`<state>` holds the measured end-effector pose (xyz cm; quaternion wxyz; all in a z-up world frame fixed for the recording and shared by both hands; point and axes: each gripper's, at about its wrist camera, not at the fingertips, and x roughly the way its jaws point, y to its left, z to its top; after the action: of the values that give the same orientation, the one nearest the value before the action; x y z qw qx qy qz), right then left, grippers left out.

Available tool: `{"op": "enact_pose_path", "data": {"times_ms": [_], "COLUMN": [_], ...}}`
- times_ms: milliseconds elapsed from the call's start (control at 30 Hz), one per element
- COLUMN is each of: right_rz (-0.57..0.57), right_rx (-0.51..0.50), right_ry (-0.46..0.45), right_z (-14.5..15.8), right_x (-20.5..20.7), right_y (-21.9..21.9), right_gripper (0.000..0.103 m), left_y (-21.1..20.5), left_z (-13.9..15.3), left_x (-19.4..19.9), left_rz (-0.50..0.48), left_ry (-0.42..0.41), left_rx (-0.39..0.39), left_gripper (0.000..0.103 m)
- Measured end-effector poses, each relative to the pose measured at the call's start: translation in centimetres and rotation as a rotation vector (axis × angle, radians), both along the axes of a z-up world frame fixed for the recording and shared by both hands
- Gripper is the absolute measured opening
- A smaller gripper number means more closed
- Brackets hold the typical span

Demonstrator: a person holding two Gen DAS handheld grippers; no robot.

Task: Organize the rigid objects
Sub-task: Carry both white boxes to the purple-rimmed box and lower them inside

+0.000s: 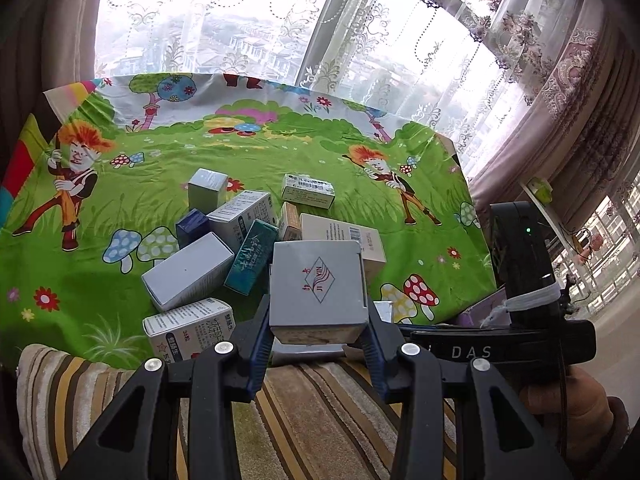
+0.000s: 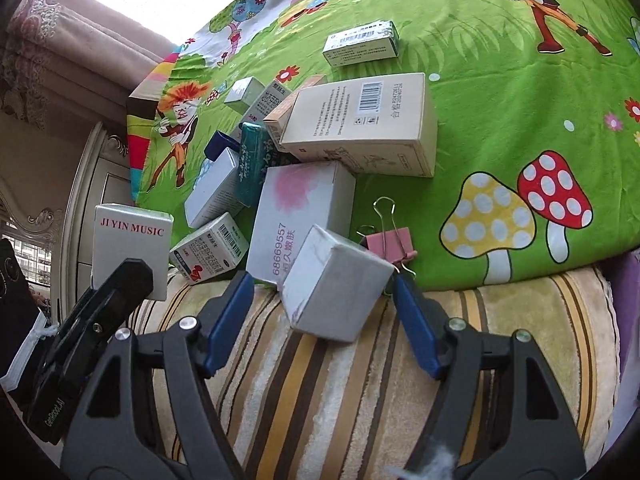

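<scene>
My left gripper (image 1: 319, 306) is shut on a grey box with a red logo (image 1: 318, 280), its pads pressing both sides. The same box, lettered JI YIN MUSIC (image 2: 132, 240), shows at the left of the right wrist view. My right gripper (image 2: 322, 280) is open above the striped cushion. A small white box (image 2: 336, 292) lies tilted between its blue pads (image 2: 228, 320), with a gap on the left side. Beyond it sits a pile of several cartons: a beige barcode box (image 2: 360, 128), a white box with a pink flower (image 2: 304, 216) and a teal box (image 2: 252, 164).
A pink binder clip (image 2: 390, 240) lies just past the small white box. A green-and-white carton (image 2: 360, 42) sits apart, farther back on the cartoon cloth (image 2: 500, 120). The striped cushion (image 2: 360, 380) lines the near edge. The right tool's black housing (image 1: 524, 264) stands right of my left gripper.
</scene>
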<state>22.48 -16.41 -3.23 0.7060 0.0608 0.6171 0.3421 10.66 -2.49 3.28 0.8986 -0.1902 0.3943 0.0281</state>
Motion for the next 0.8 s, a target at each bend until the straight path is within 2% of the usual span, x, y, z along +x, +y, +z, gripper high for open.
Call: {"op": "enact_pose_path", "data": {"times_ms": [33,67,233,433,600,800], "right_rz": [0.002,0.004,-0.019,-0.089,-0.198,-0.332], "right_rx": [-0.007,-0.006,0.061,0.098,0.139,0.107], "right_ry": [0.008,0.016,-0.027,-0.139,-0.197,-0.279], "right_z": [-0.2,-0.4,1.0,3.9,5.4,6.0], "right_x": [0.0,0.0,-0.6,-1.7,-1.9,-1.9], "right_y": [0.1,0.1,-1.7,-6.6,-12.2,-18.4], "right_gripper": [0.047,0.039,0.039,0.039,0.039,0.039], "left_y": [-0.1,-0.2,-1.0,-3.2,-6.6,-12.1], "left_z": [0.0,0.1,0.2,0.3,0.4,0.5], "left_x": [0.0,0.0,0.1,0.7,1.8,3.6], "left_rz": [0.0,-0.001,-0.013,-0.066,-0.149,-0.275], "left_ry": [0.0,0.0,0.007,0.021,0.043,0.075], "left_rx": [0.001,0.003,0.011,0.006,0.0,-0.005], "left_gripper": [0.042,0.042,0.042,0.042,0.042,0.042]}}
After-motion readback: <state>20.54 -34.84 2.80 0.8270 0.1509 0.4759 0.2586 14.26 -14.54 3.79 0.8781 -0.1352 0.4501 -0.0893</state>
